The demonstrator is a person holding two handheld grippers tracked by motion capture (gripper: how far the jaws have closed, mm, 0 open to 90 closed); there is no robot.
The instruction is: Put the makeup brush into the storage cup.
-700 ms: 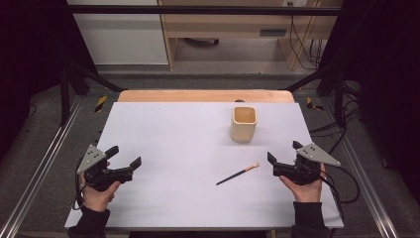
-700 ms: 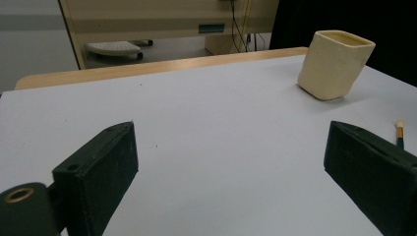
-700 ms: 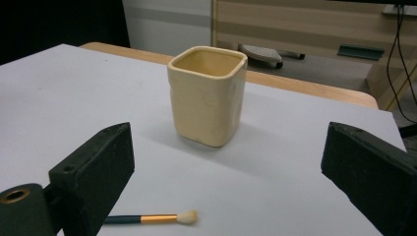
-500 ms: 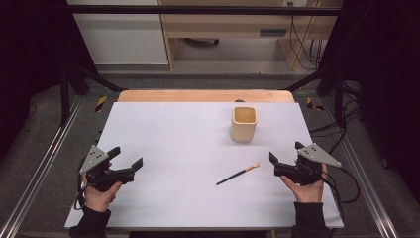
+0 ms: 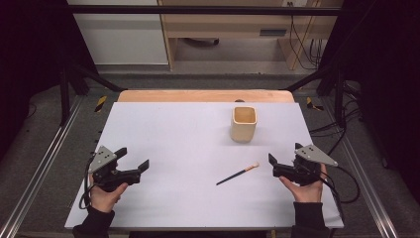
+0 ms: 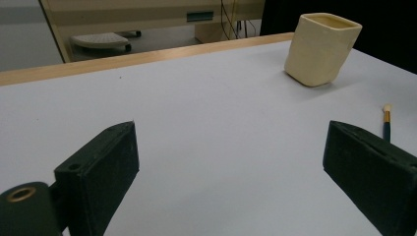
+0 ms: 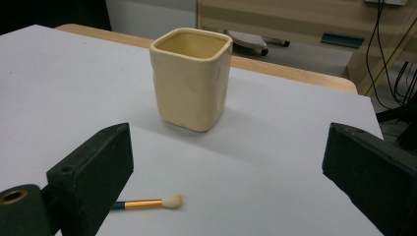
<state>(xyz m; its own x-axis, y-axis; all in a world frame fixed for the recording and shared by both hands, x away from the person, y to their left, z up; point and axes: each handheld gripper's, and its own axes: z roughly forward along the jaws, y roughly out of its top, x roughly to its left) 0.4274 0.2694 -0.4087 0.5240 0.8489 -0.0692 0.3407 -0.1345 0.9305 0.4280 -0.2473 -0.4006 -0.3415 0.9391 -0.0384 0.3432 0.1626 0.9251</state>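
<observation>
Cream cup (image 5: 243, 124) stands upright on the white table (image 5: 173, 144), with the brush (image 5: 237, 174) lying flat nearer the person, just beside the right gripper (image 5: 282, 166). Both that and the left gripper (image 5: 133, 158) gape wide, holding nothing. Right gripper view: a jaw hides the brush handle.

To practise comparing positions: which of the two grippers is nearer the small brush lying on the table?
The right gripper: the brush lies just beside its open jaws, while the left gripper sits far across the sheet.

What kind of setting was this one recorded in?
Likely a lab recording station, not a home: a white-topped table inside a black metal frame, loose cables behind, and two handheld grippers, left gripper, right gripper.
</observation>
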